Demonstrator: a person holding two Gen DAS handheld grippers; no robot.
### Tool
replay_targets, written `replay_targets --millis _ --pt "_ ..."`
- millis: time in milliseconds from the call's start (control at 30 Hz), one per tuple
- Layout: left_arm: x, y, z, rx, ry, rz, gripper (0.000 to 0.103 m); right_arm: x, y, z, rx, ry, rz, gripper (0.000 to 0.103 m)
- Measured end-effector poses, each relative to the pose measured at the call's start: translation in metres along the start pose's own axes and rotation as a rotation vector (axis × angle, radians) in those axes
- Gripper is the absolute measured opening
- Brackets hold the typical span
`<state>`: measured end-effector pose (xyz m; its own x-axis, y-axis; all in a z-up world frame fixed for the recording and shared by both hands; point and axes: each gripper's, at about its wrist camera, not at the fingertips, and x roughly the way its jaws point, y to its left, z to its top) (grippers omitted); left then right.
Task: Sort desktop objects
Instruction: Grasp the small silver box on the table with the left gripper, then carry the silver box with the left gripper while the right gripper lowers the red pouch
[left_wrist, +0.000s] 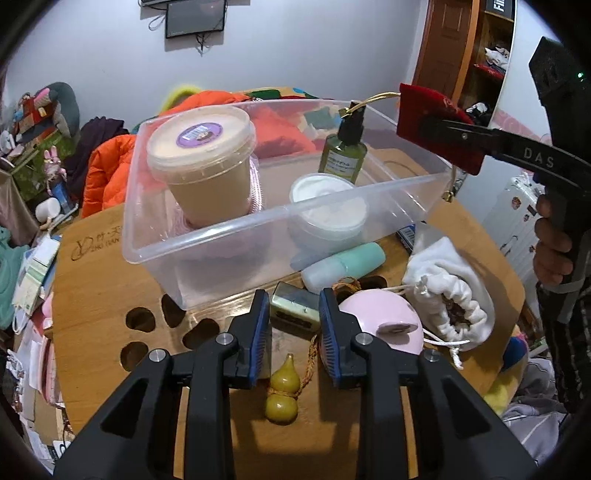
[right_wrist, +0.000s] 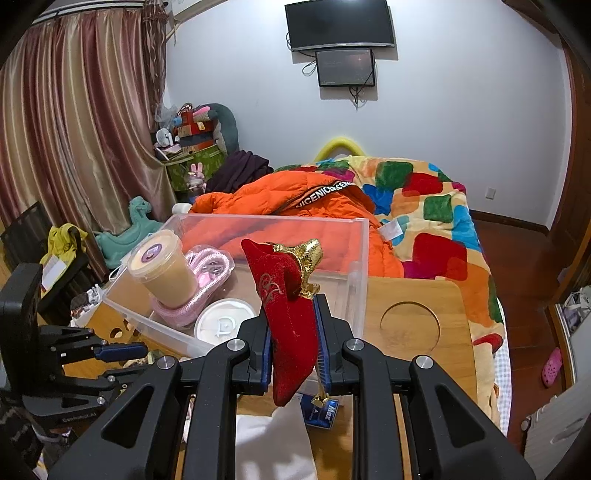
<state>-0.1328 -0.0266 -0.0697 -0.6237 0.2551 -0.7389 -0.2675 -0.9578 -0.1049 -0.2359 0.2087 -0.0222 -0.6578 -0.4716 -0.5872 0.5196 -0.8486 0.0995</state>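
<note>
Left gripper (left_wrist: 293, 328): jaws a little apart, nothing pinched.
Gourd charm (left_wrist: 282, 393): on the wooden table (left_wrist: 96, 295), just below and between the left pads.
Small tin (left_wrist: 293, 308): just past the left fingertips.
Right gripper (right_wrist: 291, 339): clamped on the red pouch (right_wrist: 288, 314).
Clear bin (left_wrist: 207, 236): beyond both grippers, holding a lidded tub (left_wrist: 201, 162) and a pump bottle (left_wrist: 341, 153).

The clear plastic bin (left_wrist: 207, 236) sits on the wooden lap table (left_wrist: 96, 280). Inside it, the lidded beige tub (left_wrist: 201, 155) stands at ten o'clock, the green pump bottle (left_wrist: 342, 147) at one, the white round jar (left_wrist: 328, 210) before the bottle. Outside, at the bin's five o'clock, lies the mint tube (left_wrist: 343, 267); the white drawstring pouch (left_wrist: 450, 291) lies right of it, the yellow gourd charm (left_wrist: 282, 391) nearest us.
</note>
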Motion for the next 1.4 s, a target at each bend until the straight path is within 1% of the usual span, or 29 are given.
replay_targets --millis 33,100,167,333,467,500,567,667,733,833,933,1067,1167,1267,1333,1400 --pt "0.0 0.0 -0.001 0.004 0.003 -0.007 0.031 0.001 0.0 -0.001 -0.001 0.004 0.0 0.017" --pt "0.001 -0.002 -0.002 0.019 0.018 -0.01 0.045 0.003 0.0 -0.001 0.002 0.008 0.004 0.017" --pt "0.003 -0.004 -0.004 0.032 0.022 0.003 0.048 0.005 0.0 -0.002 0.006 0.012 0.013 0.017" --pt "0.006 -0.004 -0.003 0.034 0.017 0.009 0.048 0.007 0.004 -0.003 -0.009 0.016 0.018 0.017" --pt "0.01 -0.006 0.002 0.051 0.005 0.022 0.047 0.008 0.001 -0.003 0.003 0.02 0.012 0.017" --pt "0.011 -0.006 0.002 0.053 0.002 0.02 0.042 0.008 0.0 -0.002 0.009 0.021 0.014 0.017" --pt "0.016 -0.009 0.002 0.064 0.004 0.021 0.036 0.009 -0.003 -0.001 0.024 0.021 0.014 0.017" --pt "0.017 -0.012 0.001 0.071 -0.016 0.044 0.036 0.013 -0.009 0.002 0.045 0.025 0.012 0.017" --pt "0.016 -0.01 0.001 0.058 -0.016 0.041 0.036 0.018 -0.011 0.002 0.058 0.039 0.014 0.017" --pt "0.007 -0.005 0.001 0.025 -0.031 0.034 0.036 0.024 -0.012 -0.001 0.062 0.057 0.009 0.017" --pt "-0.011 -0.004 0.005 0.002 -0.071 0.013 0.036 0.028 -0.01 -0.004 0.058 0.068 0.003 0.017" --pt "-0.035 -0.007 0.017 -0.011 -0.131 -0.007 0.036 0.032 -0.006 -0.004 0.046 0.076 -0.005 0.018" --pt "-0.045 -0.01 0.029 -0.007 -0.166 -0.011 0.036 0.034 -0.003 -0.005 0.031 0.078 -0.018 0.018" --pt "-0.049 -0.01 0.042 -0.005 -0.189 -0.002 0.036 0.035 -0.001 -0.005 0.026 0.081 -0.024 0.018" --pt "-0.049 -0.009 0.048 -0.008 -0.192 -0.006 0.036 0.036 0.0 -0.005 0.024 0.081 -0.032 0.018" --pt "-0.044 -0.009 0.054 -0.007 -0.192 0.006 0.036 0.037 0.0 -0.005 0.021 0.084 -0.035 0.019"
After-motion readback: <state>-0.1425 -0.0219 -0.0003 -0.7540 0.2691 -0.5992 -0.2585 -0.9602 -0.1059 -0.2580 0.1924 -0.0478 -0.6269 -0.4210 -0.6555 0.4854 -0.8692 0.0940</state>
